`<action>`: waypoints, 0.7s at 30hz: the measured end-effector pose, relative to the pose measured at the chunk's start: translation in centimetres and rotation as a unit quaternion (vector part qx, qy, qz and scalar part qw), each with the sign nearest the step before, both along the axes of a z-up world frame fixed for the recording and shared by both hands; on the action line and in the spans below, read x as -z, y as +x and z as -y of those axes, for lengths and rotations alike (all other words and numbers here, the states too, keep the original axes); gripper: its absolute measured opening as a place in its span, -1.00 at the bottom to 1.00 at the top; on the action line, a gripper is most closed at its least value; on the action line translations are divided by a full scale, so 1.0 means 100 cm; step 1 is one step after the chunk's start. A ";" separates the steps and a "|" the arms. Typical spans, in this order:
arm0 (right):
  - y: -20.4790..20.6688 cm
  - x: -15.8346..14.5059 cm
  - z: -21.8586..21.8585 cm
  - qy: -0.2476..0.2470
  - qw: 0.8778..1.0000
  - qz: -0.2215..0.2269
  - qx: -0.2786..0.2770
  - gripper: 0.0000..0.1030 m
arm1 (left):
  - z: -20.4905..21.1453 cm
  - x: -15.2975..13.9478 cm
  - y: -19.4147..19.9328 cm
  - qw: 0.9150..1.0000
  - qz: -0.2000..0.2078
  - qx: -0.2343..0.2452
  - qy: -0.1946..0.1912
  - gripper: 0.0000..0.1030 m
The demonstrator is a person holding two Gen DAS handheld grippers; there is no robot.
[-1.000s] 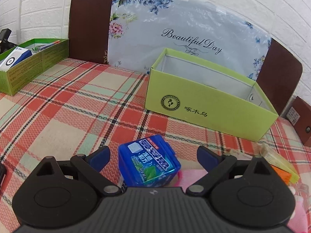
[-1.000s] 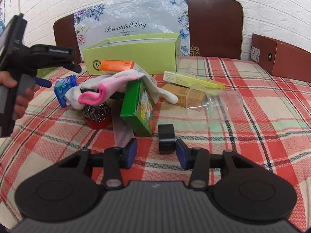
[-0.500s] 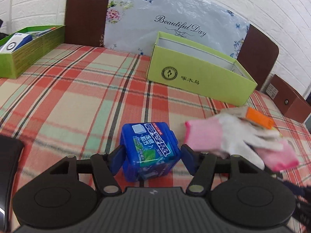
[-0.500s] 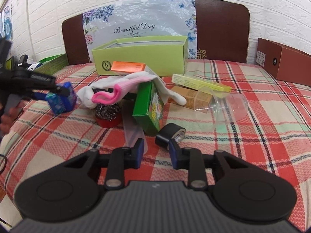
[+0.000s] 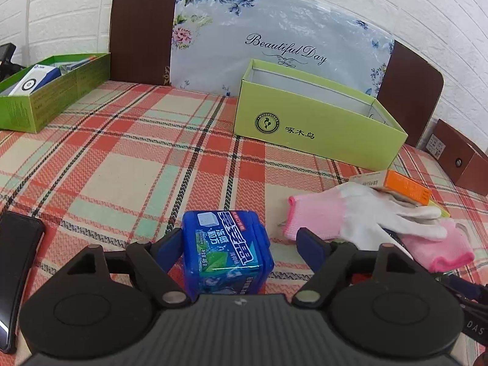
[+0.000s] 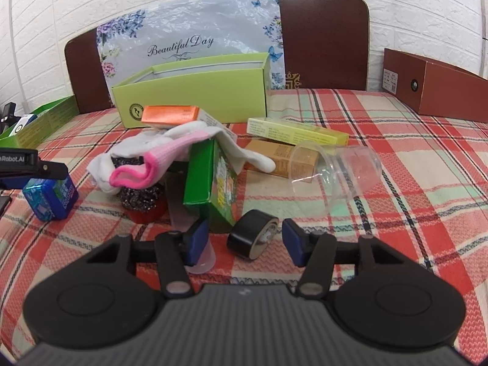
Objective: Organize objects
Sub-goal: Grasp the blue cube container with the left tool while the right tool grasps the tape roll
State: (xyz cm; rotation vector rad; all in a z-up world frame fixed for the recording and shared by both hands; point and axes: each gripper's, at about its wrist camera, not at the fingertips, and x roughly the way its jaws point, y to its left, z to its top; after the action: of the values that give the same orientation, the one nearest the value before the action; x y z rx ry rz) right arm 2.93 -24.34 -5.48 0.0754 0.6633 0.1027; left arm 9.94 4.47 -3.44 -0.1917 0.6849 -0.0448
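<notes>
A blue plastic gum box [image 5: 227, 251], squarish with rounded corners and a label of white Chinese characters, a green leaf and a white cube, is seen between the fingers of the left gripper [image 5: 239, 242]. The fingers are spread apart: the left pad [image 5: 170, 245] lies against the box's side, while the right pad [image 5: 309, 245] stands clear of it. The box rests on the plaid tabletop [image 5: 122, 158], label face up and tilted slightly toward the camera; no marked long axis can be made out, and the printed text runs across from left to right.

Compared with half a second earlier, the left fingers have been opened wider, where they then pressed both sides of the box. The pink-and-white glove [image 5: 366, 213], blurred then, is now sharp just right of the box.

In the right wrist view a black tape roll [image 6: 251, 238] lies tipped on its side between the parted fingers of the right gripper [image 6: 245, 241], its open core facing right and toward the camera; neither pad is seen touching it. Earlier these fingers were closer together, beside the roll. Behind it a green carton [image 6: 210, 180] stands upright, with a steel scourer [image 6: 140, 198] under the glove to its left. A light green open box [image 5: 317, 128] sits at the back, well apart from the gum box.
</notes>
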 end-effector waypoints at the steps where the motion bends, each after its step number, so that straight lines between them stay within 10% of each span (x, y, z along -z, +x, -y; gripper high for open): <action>1: 0.000 0.000 -0.001 0.000 1.000 -0.001 0.002 0.01 | -0.001 0.001 0.000 1.000 -0.002 0.001 -0.001 0.44; 21: 0.000 0.006 0.004 -0.004 1.000 -0.013 0.010 -0.60 | -0.006 0.004 -0.003 1.000 -0.014 0.015 0.000 0.18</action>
State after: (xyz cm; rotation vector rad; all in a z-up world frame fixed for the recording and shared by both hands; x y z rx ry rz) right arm 2.95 -24.77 -6.06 0.0760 0.6895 0.0809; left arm 9.61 5.03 -3.82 -0.1817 0.7150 -0.0717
